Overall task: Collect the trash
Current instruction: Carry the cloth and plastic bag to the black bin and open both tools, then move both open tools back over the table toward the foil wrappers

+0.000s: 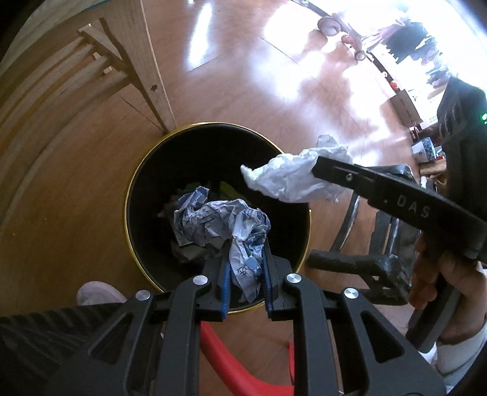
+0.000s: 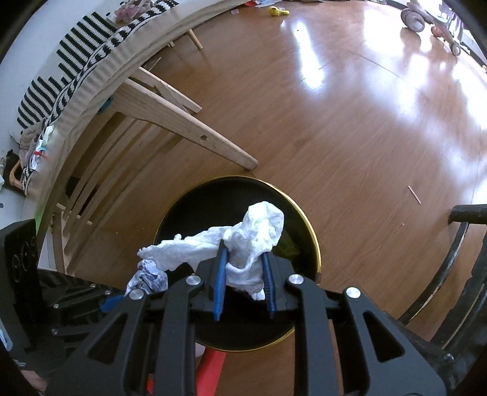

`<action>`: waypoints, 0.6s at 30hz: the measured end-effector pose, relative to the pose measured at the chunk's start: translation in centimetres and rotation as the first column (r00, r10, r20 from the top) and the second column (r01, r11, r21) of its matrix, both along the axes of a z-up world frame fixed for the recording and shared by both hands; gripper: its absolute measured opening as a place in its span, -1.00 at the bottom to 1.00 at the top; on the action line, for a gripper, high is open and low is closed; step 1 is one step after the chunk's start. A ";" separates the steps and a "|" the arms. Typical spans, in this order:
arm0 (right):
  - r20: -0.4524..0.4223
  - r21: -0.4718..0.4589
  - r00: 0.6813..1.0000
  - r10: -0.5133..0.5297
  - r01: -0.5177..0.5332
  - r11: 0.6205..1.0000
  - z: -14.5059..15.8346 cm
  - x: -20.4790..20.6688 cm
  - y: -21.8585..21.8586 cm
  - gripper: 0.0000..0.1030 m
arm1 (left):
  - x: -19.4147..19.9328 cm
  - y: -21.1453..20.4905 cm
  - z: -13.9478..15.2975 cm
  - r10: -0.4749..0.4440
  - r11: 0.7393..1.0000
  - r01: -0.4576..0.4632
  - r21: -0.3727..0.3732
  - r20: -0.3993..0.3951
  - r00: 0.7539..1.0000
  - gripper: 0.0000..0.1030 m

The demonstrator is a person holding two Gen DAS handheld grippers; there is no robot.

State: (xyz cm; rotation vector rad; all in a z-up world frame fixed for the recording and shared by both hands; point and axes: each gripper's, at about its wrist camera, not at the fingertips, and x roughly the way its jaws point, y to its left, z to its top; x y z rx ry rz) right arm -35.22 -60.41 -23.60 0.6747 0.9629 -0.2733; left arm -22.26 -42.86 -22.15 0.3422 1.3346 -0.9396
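A round black bin with a gold rim (image 1: 137,179) (image 2: 313,240) stands on the wooden floor below both grippers. My left gripper (image 1: 246,268) is shut on a crumpled blue-printed white wrapper (image 1: 225,225) held over the bin's mouth; the wrapper also shows in the right wrist view (image 2: 149,275). My right gripper (image 2: 243,274) is shut on a crumpled white tissue (image 2: 252,240) above the bin; in the left wrist view it (image 1: 316,170) enters from the right with the tissue (image 1: 292,179) over the bin's right rim. Dark scraps lie inside the bin.
A pale wooden chair leg (image 1: 152,88) (image 2: 194,137) stands right behind the bin. A black metal frame (image 1: 356,265) (image 2: 456,262) stands to the right. A red object (image 1: 231,365) lies below the grippers. Toys (image 2: 426,21) lie far across the floor.
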 end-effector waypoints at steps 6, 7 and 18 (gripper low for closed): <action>0.048 0.030 0.998 -0.049 0.047 0.998 1.0 -0.3 -1.0 0.85 | 0.0 0.0 0.8 0.032 0.999 -0.032 0.000 0.023 0.999 0.88; 0.056 0.022 0.997 -0.060 0.059 0.998 1.5 -0.4 -1.3 0.86 | 0.0 0.1 0.9 0.029 1.000 -0.029 0.003 0.015 0.999 0.88; 0.211 -0.231 0.973 -0.092 0.141 0.963 9.0 1.2 0.4 0.87 | 1.5 4.8 9.8 0.123 0.989 -0.099 -0.114 0.230 0.965 0.88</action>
